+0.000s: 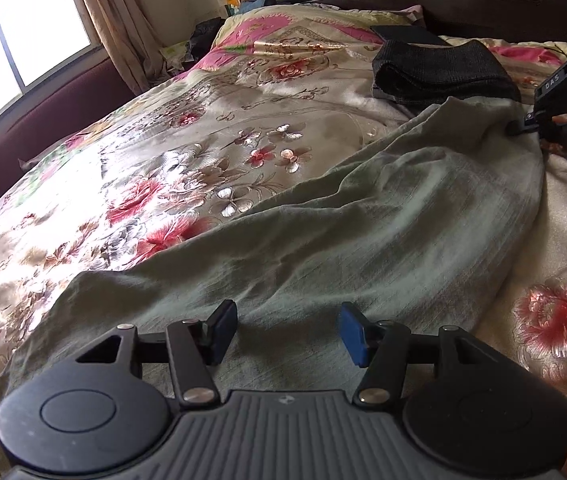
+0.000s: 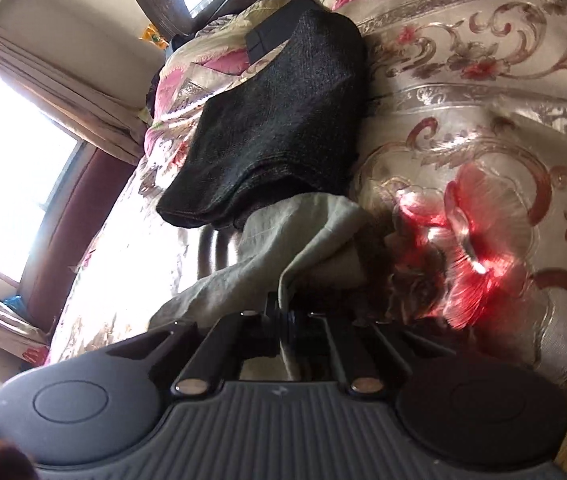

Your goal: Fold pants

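- one garment in play: pale grey-green cotton pants (image 1: 323, 220), spread loosely across a shiny floral satin bedspread (image 1: 143, 160), wrinkled, not yet a tidy packet.
- at the left, near end of the cloth: left gripper (image 1: 287, 332) poised just over the fabric, blue pads (image 1: 351, 334) well apart, nothing between them, no hold taken.
- long axis of the pants judged to run from the near left corner of the left wrist view up toward the far right, one end under the left gripper, the other end pointing at the headboard side.
- at the far right end: right gripper (image 2: 283, 320) with jaws drawn together, clamped on a bunched edge of the pants (image 2: 299, 232), cloth draping off the fingertips.
- just beyond that pinched end: folded dark charcoal knit garment (image 2: 283, 120), lying on the bedspread, touching or just overlapping the pale cloth; looks already folded.
- progress judged early: one end gripped, other end still to be gripped, no clean crease visible, all the folding and flattening apparently left.
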